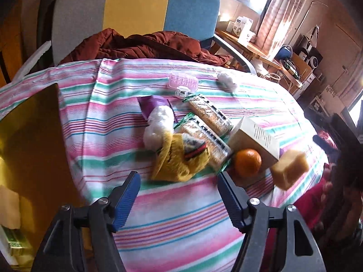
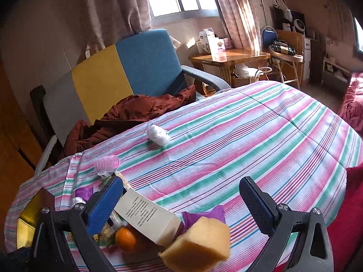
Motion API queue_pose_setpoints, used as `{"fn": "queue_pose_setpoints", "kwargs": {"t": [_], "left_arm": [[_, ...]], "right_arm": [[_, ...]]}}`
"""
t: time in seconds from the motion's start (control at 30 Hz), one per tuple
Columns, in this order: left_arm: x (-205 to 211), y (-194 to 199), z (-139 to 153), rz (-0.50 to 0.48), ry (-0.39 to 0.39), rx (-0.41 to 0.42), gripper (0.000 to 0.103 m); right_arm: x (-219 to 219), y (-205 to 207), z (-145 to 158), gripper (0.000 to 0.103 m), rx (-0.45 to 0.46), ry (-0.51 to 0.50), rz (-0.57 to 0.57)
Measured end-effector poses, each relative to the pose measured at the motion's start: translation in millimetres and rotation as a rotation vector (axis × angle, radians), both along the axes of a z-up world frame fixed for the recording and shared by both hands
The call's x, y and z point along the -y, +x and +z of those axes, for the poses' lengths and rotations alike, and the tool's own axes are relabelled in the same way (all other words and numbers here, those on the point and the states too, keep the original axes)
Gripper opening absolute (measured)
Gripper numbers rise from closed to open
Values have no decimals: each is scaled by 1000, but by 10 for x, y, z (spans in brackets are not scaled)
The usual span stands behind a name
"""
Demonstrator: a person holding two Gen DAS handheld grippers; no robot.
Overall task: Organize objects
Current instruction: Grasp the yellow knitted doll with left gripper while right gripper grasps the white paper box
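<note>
Objects lie clustered on the striped cloth: a gold box at the left edge, then a yellow knit, an orange, a cream carton and a sponge. Left gripper and right gripper both hover with jaws apart, empty.

I see a matt striped cotton-like cloth covering the table, a porous yellow sponge block, a smooth matt cream cardboard box, a dimpled orange fruit, crinkly clear plastic snack packets and a glossy golden box wall.
</note>
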State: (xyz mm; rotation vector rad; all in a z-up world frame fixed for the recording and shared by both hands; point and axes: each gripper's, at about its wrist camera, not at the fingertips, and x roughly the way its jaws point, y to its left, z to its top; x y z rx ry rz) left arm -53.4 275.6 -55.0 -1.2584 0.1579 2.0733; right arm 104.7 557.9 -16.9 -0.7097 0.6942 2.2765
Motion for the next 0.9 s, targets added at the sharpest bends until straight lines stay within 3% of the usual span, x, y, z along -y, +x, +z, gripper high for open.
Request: {"fn": "queue_pose_setpoints", "kwargs": {"t": [0.17, 0.33, 0.5, 0.63, 0.9], "left_arm": [[-276, -116, -119, 10, -26, -3, 77], [-458, -215, -254, 22, -66, -11, 78], [-424, -292, -405, 41, -47, 40, 64], [-375, -192, -376, 1, -28, -6, 51], [-178, 114, -271, -97, -6, -70, 48]], "right_arm": [[-92, 27, -91, 103, -30, -93, 1], [-50, -16, -98, 103, -24, -95, 35], [-18, -58, -104, 103, -13, -92, 66], [-16, -85, -123, 103, -3, -97, 77], [124, -279, -187, 103, 102, -55, 154]]}}
